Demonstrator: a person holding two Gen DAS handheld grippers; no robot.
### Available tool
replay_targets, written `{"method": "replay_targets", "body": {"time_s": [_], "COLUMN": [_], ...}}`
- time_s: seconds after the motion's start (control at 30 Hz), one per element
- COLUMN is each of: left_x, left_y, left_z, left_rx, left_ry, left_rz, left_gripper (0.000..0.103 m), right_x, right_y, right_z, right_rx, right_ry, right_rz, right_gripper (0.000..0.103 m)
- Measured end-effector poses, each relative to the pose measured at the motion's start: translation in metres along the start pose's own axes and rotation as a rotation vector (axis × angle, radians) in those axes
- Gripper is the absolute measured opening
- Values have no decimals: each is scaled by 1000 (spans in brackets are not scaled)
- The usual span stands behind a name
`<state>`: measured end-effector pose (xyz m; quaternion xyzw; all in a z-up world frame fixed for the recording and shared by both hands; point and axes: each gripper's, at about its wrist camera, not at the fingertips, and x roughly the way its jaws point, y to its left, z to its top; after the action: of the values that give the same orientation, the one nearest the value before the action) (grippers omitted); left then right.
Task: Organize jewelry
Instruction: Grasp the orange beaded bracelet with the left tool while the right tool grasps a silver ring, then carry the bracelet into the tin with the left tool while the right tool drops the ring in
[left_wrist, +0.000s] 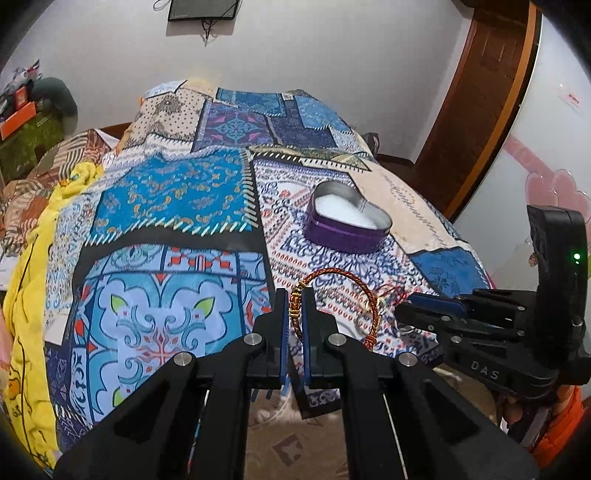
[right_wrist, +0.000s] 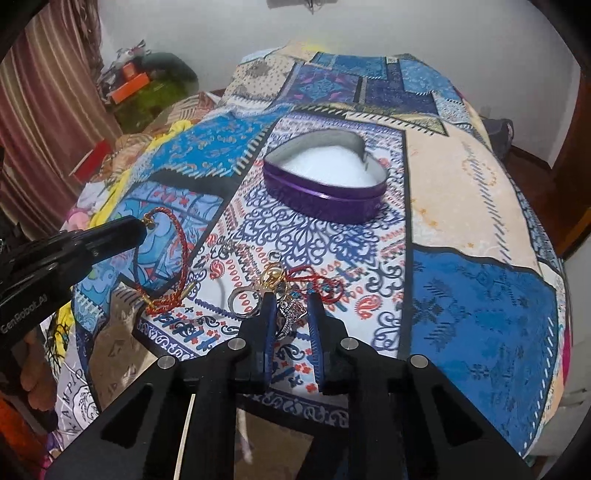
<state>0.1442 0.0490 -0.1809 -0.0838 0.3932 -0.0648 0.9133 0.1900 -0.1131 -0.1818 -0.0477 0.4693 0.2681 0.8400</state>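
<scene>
Clamped in our left hand-held gripper (left_wrist: 295, 304), the light, springy red-gold bracelet (left_wrist: 334, 291) hangs over the bed (left_wrist: 166, 192), best pinched at its beaded clasp, while our right hand-held gripper (right_wrist: 291, 314) stands apart around a small, slippery ring (right_wrist: 290, 312) near the heart tin (right_wrist: 325, 177).

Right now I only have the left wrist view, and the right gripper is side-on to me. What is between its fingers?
Observer: The right gripper straddles a silver ornate ring lying on the patchwork cloth; the jaws stand apart, not closed on it.
Operator: Any other pieces beside it that I could snag?
Observer: Yes. A plain silver ring lies just left of its left finger, and a gold piece with a red cord lies just beyond the tips.
Operator: Does my red bracelet hang free?
Observer: No. The left gripper pinches the red bracelet at its gold beads, but the loop's low end looks to rest on the cloth.
</scene>
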Motion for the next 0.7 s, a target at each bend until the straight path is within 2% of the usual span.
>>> {"method": "replay_targets", "body": {"time_s": [0.33, 0.7], "left_x": [-2, 19], "left_y": [-18, -27], "left_z": [29, 63], "left_rx": [38, 80], "left_ry": [-70, -106], "left_rz": [-2, 2], "left_gripper": [5, 5], "right_x": [-34, -32], "right_y": [-16, -33], "right_z": [18, 44], "right_rx": [36, 60], "right_ry": [-118, -182], "right_rz": [-25, -41], "right_gripper": [15, 15]}}
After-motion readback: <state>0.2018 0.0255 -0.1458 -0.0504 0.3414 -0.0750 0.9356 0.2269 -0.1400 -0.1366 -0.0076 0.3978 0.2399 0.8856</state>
